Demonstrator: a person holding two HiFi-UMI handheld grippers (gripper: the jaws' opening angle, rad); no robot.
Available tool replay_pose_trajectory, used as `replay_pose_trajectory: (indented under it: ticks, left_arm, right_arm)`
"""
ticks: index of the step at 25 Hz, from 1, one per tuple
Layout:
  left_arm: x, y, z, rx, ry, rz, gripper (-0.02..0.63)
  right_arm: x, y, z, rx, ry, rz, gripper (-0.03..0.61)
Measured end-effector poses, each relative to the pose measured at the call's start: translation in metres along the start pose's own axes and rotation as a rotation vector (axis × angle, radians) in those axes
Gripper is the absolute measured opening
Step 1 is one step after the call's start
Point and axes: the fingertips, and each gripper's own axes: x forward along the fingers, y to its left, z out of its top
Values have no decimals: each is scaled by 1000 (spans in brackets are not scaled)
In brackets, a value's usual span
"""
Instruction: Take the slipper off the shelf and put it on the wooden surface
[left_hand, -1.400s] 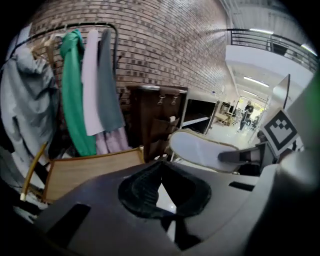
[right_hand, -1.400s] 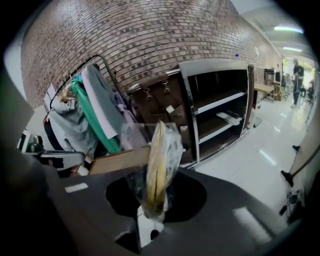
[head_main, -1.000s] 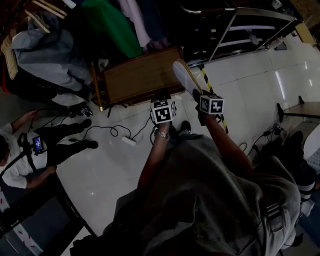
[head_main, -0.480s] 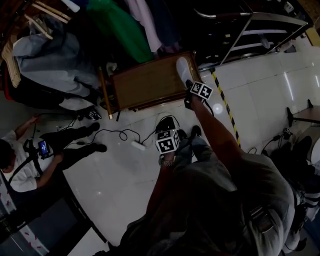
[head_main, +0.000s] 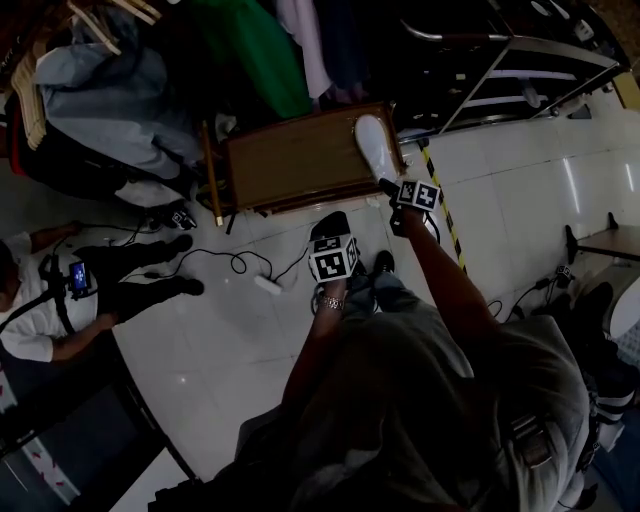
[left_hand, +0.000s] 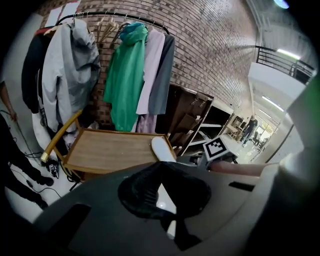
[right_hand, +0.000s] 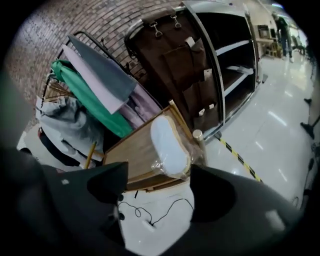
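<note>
The white slipper (head_main: 374, 147), wrapped in clear plastic (right_hand: 169, 147), lies on the right end of the wooden surface (head_main: 295, 157), its near end at the front edge. My right gripper (head_main: 388, 185) is just in front of it with its jaws opening; in the right gripper view (right_hand: 159, 190) they stand wide apart and nothing is between them. My left gripper (head_main: 330, 225) hangs lower over the floor, short of the wooden surface, with its jaw tips together (left_hand: 160, 167). In the left gripper view, the slipper (left_hand: 161, 148) shows beyond them on the wooden surface (left_hand: 110, 150).
A clothes rack with a green garment (head_main: 250, 50) and coats stands behind the wooden surface. The dark shelf unit (head_main: 500, 70) is at the right. A person (head_main: 60, 300) crouches on the floor at left. Cables (head_main: 240, 265) and yellow-black tape (head_main: 440, 200) lie on the tiles.
My right gripper carried the slipper down onto the wooden surface, let go of it and drew back a little. The left gripper pulled back from the surface's edge.
</note>
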Motion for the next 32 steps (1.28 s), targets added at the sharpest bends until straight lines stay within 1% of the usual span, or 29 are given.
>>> replay_pose_trajectory:
  ticks: [1,3,5,6,7,8,9,10,12,13,14,16,20,26,29,32]
  left_arm:
    - [3,-6,7,13,-2,-10,5]
    - [11,-17,24,51,-11,-26,5]
    - [20,-29,41,80,-19,-29,5]
    - [23,-36,47,80,-17,-30,5]
    - [25,-45,53,70,-12,-36,3]
    - [26,-55,60,57,-11,-47,3]
    - [25,-65,69,50,-17,-65,3]
    - [23,-74,78,56,-28,-81,3]
    - [16,-85,90,107,-56,-92,3]
    - [13,-88,94,135,-68,-89,3]
    - [10,-90,96,156,-77,-87,3]
    - [7,-94,99,170,-86,-91,3]
    - [5,-95,100,176,-98,-87,3]
    - [-1,-88,102,155,-105,-60,3]
    - [-1,-87,102,158,-106,-51,3]
    - [-2,-90,106,166,-110,-53,4]
  right_arm:
    - [-14,9,5,-39,-28,27,353]
    - [-48,38,19,-171,-94,59,265]
    - [-81,68,26,-313,-124,37,166]
    - [-95,77,24,-364,-118,7,160]
    - [-107,85,22,-399,-107,-14,158]
    - [-116,94,21,-418,-99,-17,150]
    - [-124,104,22,-426,-100,-4,137]
    - [-131,114,25,-429,-107,13,104]
    - [-143,133,30,-454,-123,39,27]
    - [-149,141,34,-477,-130,45,9]
    - [-155,148,37,-501,-140,45,2]
    - [-162,151,44,-531,-156,50,2]
    - [-170,156,50,-559,-164,66,2]
    - [-177,169,48,-594,-156,92,2]
    - [-178,173,46,-620,-156,98,3]
    - [-178,173,48,-616,-154,104,3]
